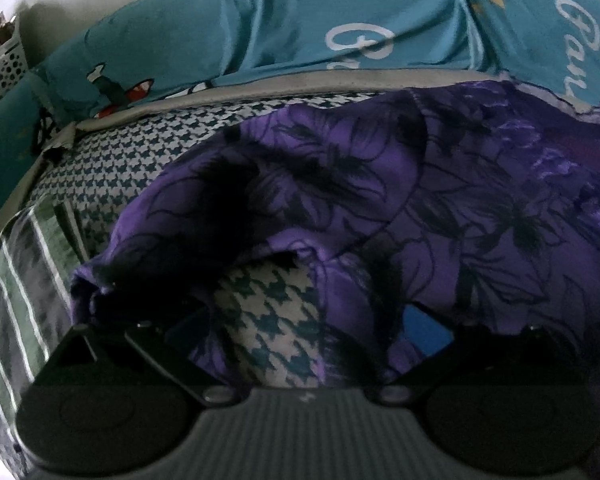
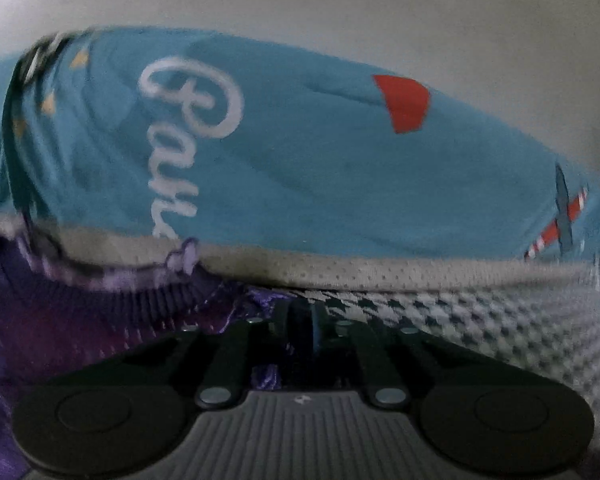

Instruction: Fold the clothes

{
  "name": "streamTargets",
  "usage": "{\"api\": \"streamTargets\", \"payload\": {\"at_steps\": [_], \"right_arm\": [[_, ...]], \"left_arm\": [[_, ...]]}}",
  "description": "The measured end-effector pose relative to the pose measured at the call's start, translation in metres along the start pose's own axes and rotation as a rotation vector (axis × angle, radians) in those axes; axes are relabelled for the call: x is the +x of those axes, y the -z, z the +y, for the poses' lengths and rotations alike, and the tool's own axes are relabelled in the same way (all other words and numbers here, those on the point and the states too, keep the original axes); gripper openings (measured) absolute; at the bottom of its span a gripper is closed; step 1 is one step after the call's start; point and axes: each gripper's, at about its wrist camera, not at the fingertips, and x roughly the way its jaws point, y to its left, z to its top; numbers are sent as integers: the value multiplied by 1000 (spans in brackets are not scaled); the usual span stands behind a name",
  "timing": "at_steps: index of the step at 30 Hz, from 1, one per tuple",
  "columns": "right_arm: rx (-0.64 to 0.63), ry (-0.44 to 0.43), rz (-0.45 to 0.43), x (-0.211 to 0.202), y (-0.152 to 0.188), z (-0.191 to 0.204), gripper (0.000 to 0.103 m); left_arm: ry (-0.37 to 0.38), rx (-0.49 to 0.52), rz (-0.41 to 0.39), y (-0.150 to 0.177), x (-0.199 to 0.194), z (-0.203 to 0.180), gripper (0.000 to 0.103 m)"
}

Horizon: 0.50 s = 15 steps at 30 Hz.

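Houndstooth bedcover (image 1: 112, 160), purple floral garment (image 1: 440, 208) draped over spread left gripper (image 1: 304, 320), right gripper (image 2: 302, 324) pinching its edge

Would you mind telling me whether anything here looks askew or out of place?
The purple floral garment lies crumpled, not flat, on the houndstooth cover; a fold arches up near the open left gripper. The right gripper is shut on its edge.

A purple garment (image 1: 440, 200) printed with dark outlined flowers lies rumpled on a houndstooth bedcover, its folds draped over both fingers of the left tool (image 1: 304, 328). One shiny, lighter purple edge (image 2: 220, 304) sits bunched just ahead of the right tool (image 2: 300, 320).
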Motion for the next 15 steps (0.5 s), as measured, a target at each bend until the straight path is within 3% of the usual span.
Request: {"api": "streamTargets", "payload": {"at_steps": [2, 7, 15], "right_arm": [[61, -22, 13, -14, -5, -7, 20], [53, -52, 13, -52, -1, -8, 32], [142, -97, 152, -92, 27, -20, 36]], "left_arm": [[5, 12, -17, 1, -4, -3, 103], [38, 24, -31, 5, -11, -8, 103], [96, 48, -57, 17, -29, -21, 103]]}}
